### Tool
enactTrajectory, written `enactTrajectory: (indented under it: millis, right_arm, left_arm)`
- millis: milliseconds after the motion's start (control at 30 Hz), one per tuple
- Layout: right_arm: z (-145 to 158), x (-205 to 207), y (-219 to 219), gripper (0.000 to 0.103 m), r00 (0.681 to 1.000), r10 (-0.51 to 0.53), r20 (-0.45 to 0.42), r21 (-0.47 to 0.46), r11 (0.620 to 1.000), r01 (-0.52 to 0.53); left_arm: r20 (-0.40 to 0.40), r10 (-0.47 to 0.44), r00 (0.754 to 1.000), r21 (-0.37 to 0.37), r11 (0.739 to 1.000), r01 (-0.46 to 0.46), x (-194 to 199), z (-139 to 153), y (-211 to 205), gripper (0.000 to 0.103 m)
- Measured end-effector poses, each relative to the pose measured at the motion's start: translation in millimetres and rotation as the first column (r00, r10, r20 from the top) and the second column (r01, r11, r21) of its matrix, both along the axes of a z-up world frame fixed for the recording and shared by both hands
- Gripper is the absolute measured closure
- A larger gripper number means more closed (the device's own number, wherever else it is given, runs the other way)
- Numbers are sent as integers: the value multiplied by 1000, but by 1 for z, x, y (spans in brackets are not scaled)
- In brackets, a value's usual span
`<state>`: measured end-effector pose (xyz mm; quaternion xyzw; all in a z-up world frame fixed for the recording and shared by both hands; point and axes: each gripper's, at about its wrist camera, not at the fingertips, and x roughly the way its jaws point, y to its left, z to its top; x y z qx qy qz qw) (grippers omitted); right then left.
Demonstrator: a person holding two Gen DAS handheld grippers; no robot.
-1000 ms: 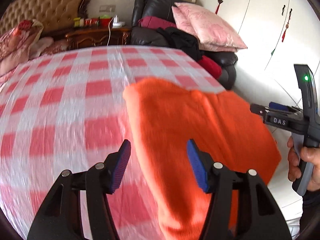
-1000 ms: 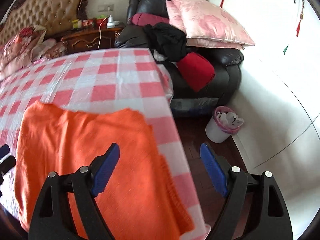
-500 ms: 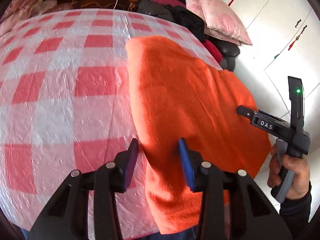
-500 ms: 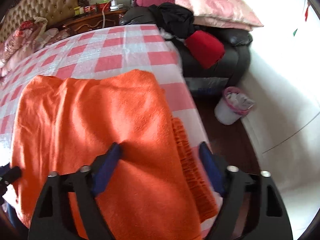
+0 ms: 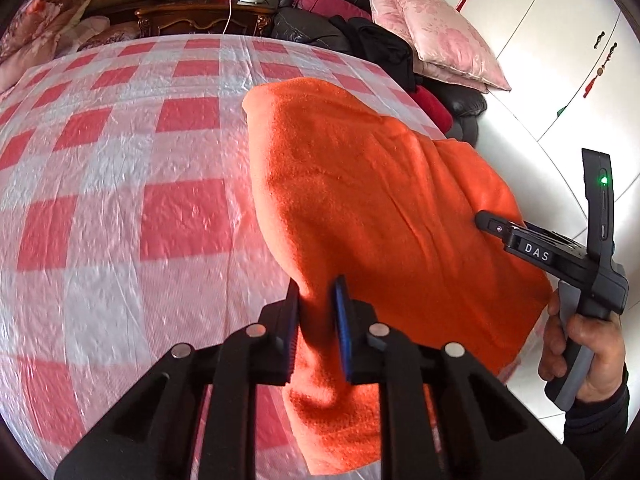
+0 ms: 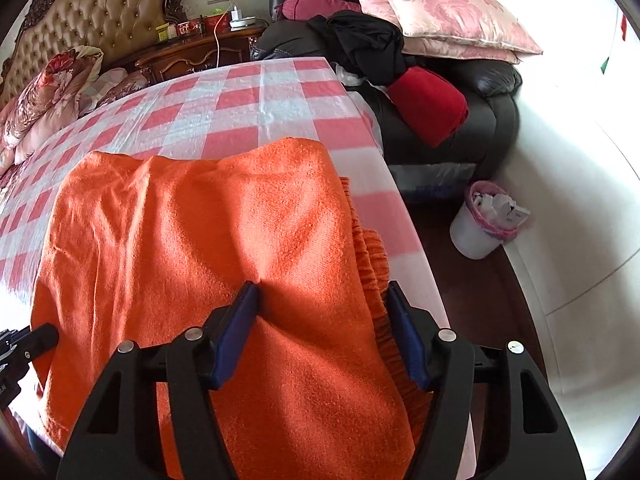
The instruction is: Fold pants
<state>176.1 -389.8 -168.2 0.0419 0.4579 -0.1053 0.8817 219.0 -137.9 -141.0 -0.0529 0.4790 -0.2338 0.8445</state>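
Note:
The orange pants (image 5: 360,184) lie folded near the right edge of the red-and-white checked bed cover (image 5: 120,160). My left gripper (image 5: 317,292) is closing on their near left edge, and a ridge of fabric is pinched between its blue pads. In the right wrist view the pants (image 6: 200,220) spread across the cover (image 6: 248,112), with the ribbed waistband (image 6: 372,256) at the right. My right gripper (image 6: 323,292) is closing with its jaws still wide. Its left pad dents the cloth and its right pad sits outside the waistband. A hand (image 5: 580,344) holds that gripper.
A black leather armchair (image 6: 492,92) beside the bed holds pink pillows (image 6: 436,4), dark clothes and a red bundle (image 6: 432,104). A white bin with a pink liner (image 6: 484,224) stands on the floor. A wooden nightstand (image 5: 200,16) and a tufted headboard (image 6: 100,24) lie beyond.
Both grippers came down onto the pants. The left jaws narrowed from wide apart to a pinch on the left edge. The right jaws narrowed a little around the waistband side.

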Motion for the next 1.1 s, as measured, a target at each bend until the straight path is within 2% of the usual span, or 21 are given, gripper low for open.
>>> enactTrajectory:
  millis: [133, 300, 400, 467, 500, 567, 633, 667, 733, 800, 833, 900, 933, 967, 1033, 1100]
  right_arm:
    - [1, 14, 0, 40, 1000, 3, 3, -8, 1000, -3]
    - [17, 1, 6, 36, 999, -19, 30, -67, 998, 21]
    - [26, -13, 10, 36, 999, -6, 48, -46, 999, 9]
    - [26, -20, 14, 35, 999, -3, 47, -57, 998, 6]
    - [26, -24, 15, 35, 999, -3, 50, -62, 998, 6]
    - [24, -31, 13, 34, 999, -6, 49, -51, 999, 9]
    - [22, -37, 10, 31, 999, -17, 48, -45, 999, 19]
    - [21, -38, 9, 30, 999, -19, 43, -48, 999, 21]
    - [21, -42, 11, 26, 999, -7, 43, -52, 999, 9]
    - [24, -46, 14, 18, 998, 14, 62, -37, 999, -12]
    - [26, -47, 18, 17, 997, 33, 71, -42, 999, -30]
    - [29, -48, 29, 17, 996, 49, 76, -99, 994, -42]
    - [30, -47, 36, 17, 996, 64, 69, -102, 993, -57]
    - [29, -46, 39, 17, 995, 69, 70, -88, 994, -63]
    - [29, -47, 42, 17, 994, 68, 86, -71, 996, -62]
    - [28, -46, 45, 17, 994, 55, 97, -101, 994, -45]
  left_arm:
    - [3, 29, 1000, 6, 1000, -29, 8, 2, 1, 80]
    - [142, 47, 989, 50, 997, -55, -17, 23, -4, 80]
    - [214, 6, 977, 115, 993, -31, -33, 28, -19, 80]
    - [288, 17, 957, 145, 987, -61, -44, 35, -21, 78]
    - [344, 28, 939, 155, 984, -86, -50, 41, -21, 75]
    - [446, 24, 895, 195, 973, -124, -61, 49, -23, 57]
    - [491, 16, 871, 229, 962, -147, -66, 51, -27, 44]
    - [492, 5, 870, 242, 960, -142, -67, 49, -29, 39]
    - [456, -19, 890, 284, 950, -125, -67, 43, -37, 39]
    - [411, -40, 911, 286, 954, -87, -69, 40, -43, 36]
    - [398, -43, 916, 291, 953, -82, -71, 40, -44, 36]
    - [414, -61, 908, 310, 948, -78, -74, 45, -49, 22]
    - [415, -60, 908, 298, 952, -74, -74, 47, -49, 11]
    - [401, -40, 915, 265, 961, -75, -72, 50, -48, 9]
    - [387, -4, 922, 265, 958, -107, -71, 50, -48, 2]
    - [391, -5, 920, 252, 962, -103, -70, 49, -52, 2]
